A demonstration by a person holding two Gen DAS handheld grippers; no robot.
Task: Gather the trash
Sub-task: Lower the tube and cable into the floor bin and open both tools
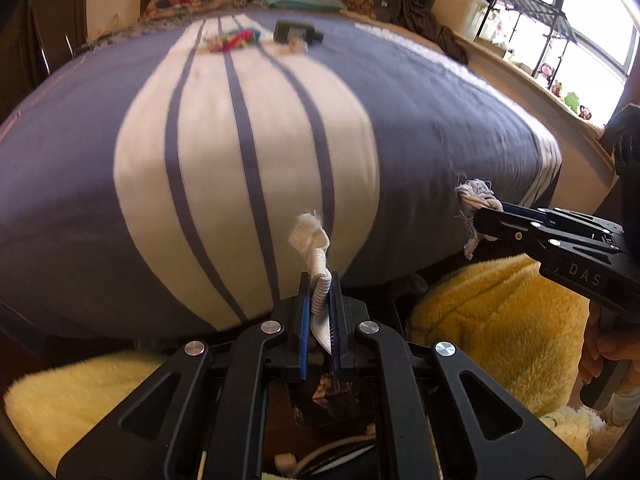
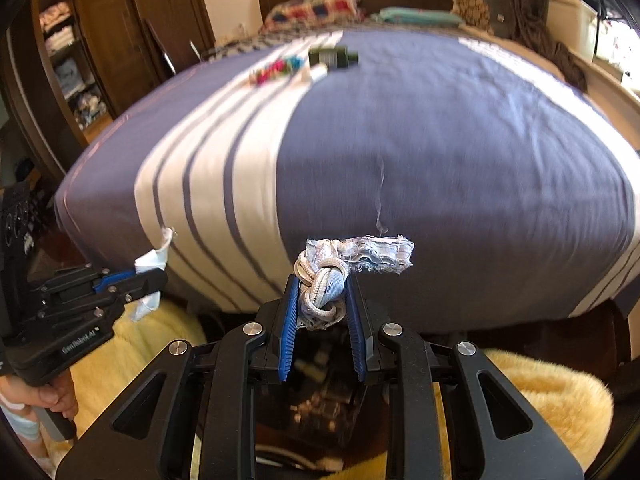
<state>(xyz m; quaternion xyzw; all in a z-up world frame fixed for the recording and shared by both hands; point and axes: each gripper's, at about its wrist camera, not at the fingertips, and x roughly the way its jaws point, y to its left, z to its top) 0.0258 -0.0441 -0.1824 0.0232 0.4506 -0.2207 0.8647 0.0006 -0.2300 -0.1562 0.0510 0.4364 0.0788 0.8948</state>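
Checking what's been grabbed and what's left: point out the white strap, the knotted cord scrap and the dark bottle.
white strap [image 1: 320, 292], left wrist view, ribbed part between the fingers
knotted cord scrap [image 2: 324, 284], right wrist view, the knot
dark bottle [image 1: 296, 33], left wrist view, its body

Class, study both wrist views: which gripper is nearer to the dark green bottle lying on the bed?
Neither clearly. The left gripper and right gripper both sit at the foot of the bed, each holding a scrap, while the dark green bottle lies far off near the pillows.

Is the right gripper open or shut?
Shut: the right gripper clamps a knotted grey-white cord scrap with frayed fabric between its blue pads.
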